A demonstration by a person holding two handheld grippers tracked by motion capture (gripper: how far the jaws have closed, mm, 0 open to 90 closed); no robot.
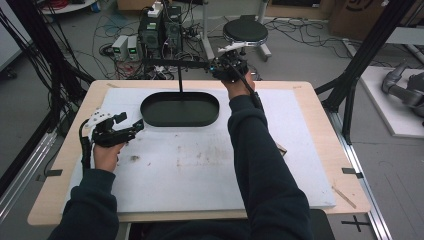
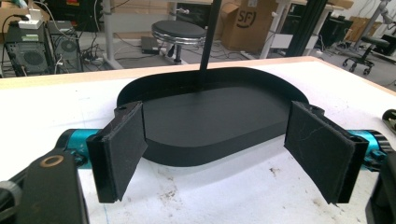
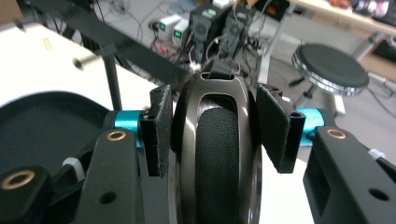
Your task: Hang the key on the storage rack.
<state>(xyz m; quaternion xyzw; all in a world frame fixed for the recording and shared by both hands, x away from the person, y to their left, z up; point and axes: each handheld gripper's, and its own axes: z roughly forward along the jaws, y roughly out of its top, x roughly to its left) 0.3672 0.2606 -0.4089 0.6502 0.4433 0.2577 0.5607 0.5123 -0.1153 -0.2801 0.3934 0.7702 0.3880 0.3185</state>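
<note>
The headphone earcup is a glossy, dark metallic oval shell with a grainy black leather-like cushion set in its middle and a black strap rising from its top. It sits upright between the two black, felt-faced pads of the right gripper, which press on its sides and pinch it firmly. In the high view this right gripper is held at the far edge of the table, beyond the tray, at the right end of a thin black horizontal bar; the earcup itself is too small to make out there. That bar tops a slim upright post which rises from a matte black oval tray with a low rim and a flat smooth floor. The tray lies on a white mat, scuffed with brownish stains, that covers a pale wooden table. The left gripper rests low on the mat just left of the tray, its jaws spread wide with nothing between them; its pads look rough and fibrous, on teal metal mounts. A round black stool stands on the floor behind.
</note>
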